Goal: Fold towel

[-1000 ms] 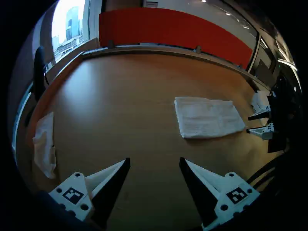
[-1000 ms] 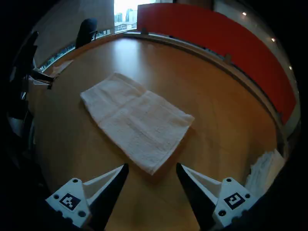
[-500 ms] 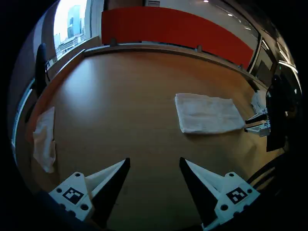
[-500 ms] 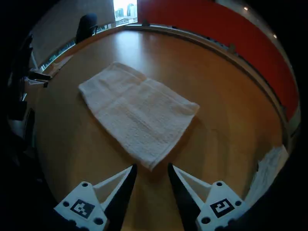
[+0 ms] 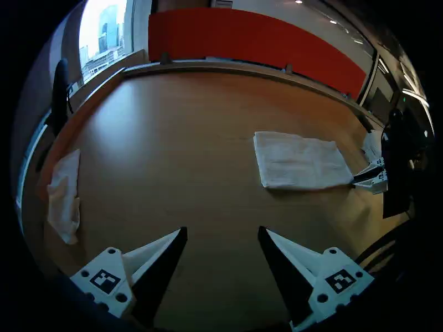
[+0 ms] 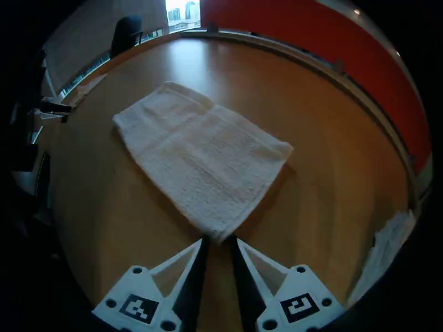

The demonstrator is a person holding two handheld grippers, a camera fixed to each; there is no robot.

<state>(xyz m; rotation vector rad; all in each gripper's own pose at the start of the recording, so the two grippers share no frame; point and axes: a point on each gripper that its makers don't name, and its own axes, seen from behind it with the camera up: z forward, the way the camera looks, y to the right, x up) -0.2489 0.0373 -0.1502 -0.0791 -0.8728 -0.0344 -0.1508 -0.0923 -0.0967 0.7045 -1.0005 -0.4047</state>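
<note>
My right gripper (image 6: 218,246) sits low over the wooden table (image 5: 166,138), its two fingers drawn nearly together at the near corner of the white towel (image 6: 202,160). A thin gap shows between them. The corner's tip lies right at that gap, and I cannot tell whether the fingers press on the cloth or only frame it.

The towel lies flat, folded to a rectangle and set at an angle to the right gripper's fingers, so that one corner points back at them. In the left gripper view it lies off to the right, with the right gripper's white fingers meeting its far right corner.

My left gripper (image 5: 221,240) hangs well apart from the towel — fingers spread wide, nothing between them but bare wood.

A second, crumpled white cloth (image 5: 63,193) lies at the table's left edge in the left gripper view, and more white cloth (image 6: 387,243) sits at the lower right in the right gripper view. A red partition (image 5: 249,36) runs behind the table's far edge, with a bright window (image 5: 99,33) beside it.
</note>
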